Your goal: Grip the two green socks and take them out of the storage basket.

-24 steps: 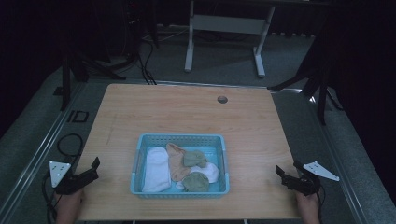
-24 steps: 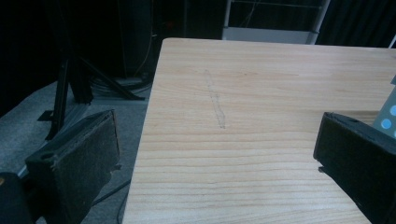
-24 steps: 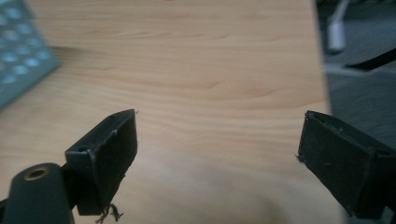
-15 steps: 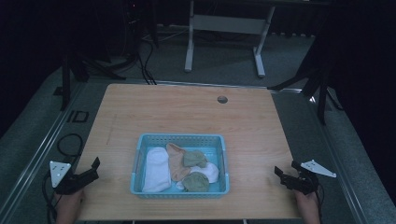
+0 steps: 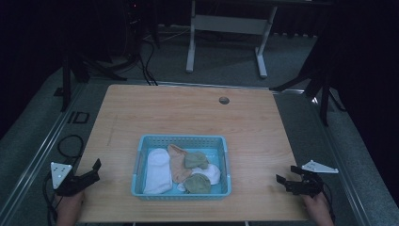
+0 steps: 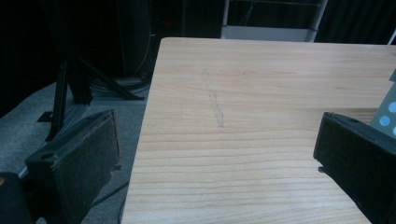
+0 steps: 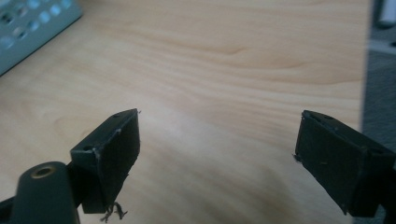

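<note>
A: Socks (image 5: 181, 167) lay heaped in the blue basket (image 5: 225, 162), which sat on the worktop (image 5: 188, 113) at the near middle. One white sock (image 5: 156, 170) ran long, near to far, along the left side; a peach one (image 5: 178, 162) beside it; two green and another white bunched to the right.

B: And the claws?

A: Both well apart from the basket. Left claw (image 5: 96, 168) at the near left edge, pointing far-right. Right claw (image 5: 287, 175) at the near right edge, pointing left toward the basket. Basket roughly midway between them; the left looked slightly nearer.

B: Openings?

A: Left claw (image 6: 217, 154) jaws stood wide, bare wood between. Right claw (image 7: 217, 149) likewise wide, nothing held, nothing touched; basket corner (image 7: 28, 28) visible far-left of it.

B: Judgement?

A: Either claw would have to travel inward; the long white sock favours the left.
</note>
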`<state>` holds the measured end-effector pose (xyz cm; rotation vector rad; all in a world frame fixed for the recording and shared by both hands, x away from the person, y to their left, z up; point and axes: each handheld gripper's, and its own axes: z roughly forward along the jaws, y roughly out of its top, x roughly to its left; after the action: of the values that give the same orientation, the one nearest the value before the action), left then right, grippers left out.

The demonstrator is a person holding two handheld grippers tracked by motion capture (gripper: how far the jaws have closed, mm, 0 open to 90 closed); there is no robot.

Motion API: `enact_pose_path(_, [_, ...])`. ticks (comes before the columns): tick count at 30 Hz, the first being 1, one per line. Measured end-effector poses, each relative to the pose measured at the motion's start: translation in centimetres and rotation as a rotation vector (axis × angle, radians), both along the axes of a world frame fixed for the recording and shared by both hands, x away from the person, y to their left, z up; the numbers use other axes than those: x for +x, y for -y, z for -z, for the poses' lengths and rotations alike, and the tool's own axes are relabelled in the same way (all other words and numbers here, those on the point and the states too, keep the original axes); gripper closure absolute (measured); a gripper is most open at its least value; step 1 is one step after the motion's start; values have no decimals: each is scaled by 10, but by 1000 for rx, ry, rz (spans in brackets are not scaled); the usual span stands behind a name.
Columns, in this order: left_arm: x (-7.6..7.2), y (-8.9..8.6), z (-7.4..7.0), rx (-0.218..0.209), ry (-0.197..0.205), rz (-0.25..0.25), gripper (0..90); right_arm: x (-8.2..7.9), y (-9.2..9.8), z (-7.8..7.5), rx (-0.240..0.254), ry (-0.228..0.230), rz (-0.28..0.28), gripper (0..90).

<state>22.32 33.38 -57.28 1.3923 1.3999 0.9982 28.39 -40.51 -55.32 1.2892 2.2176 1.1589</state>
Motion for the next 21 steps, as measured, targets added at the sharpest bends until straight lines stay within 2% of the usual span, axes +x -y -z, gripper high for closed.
enact_pose_path(3, [0, 0, 0, 1, -1, 2, 1, 1, -2, -3, 6, -23, -63, 139])
enact_pose_path(4, [0, 0, 0, 1, -1, 2, 1, 1, -2, -3, 6, -23, -63, 139])
enact_pose_path(5, [0, 0, 0, 0, -3, 3, 1, 1, -2, -7, 21, -41, -111, 137])
enact_pose_path(6, [0, 0, 0, 0, -3, 3, 1, 1, -2, -7, 21, -41, -111, 137])
enact_pose_path(7, [0, 0, 0, 0, -4, 3, 1, 1, -3, -10, 11, -52, -145, 135])
enact_pose_path(8, [0, 0, 0, 0, -4, 3, 1, 1, -4, -12, 2, -54, -157, 135])
enact_pose_path(11, [0, 0, 0, 1, -3, 3, 1, 4, -6, -14, -10, -113, -218, 136])
enact_pose_path(12, [0, 0, 0, 1, -3, 3, 1, 4, -6, -14, -10, -113, -218, 136])
enact_pose_path(13, [0, 0, 0, 2, -4, 3, 1, 5, -9, -15, -33, -140, -246, 138])
enact_pose_path(14, [0, 0, 0, 2, -4, 3, 1, 5, -9, -15, -33, -140, -246, 138])
enact_pose_path(15, [0, 0, 0, 2, -4, 4, 1, 6, -12, -16, -64, -153, -264, 139])
enact_pose_path(18, [0, 0, 0, 2, -5, 4, 1, 6, -16, -16, -81, -176, -291, 142])
enact_pose_path(19, [0, 0, 0, 2, -5, 4, 1, 7, -19, -17, -108, -188, -301, 142])
enact_pose_path(21, [0, 0, 0, 2, -5, 5, 1, 9, -23, -17, -126, -205, -318, 137])
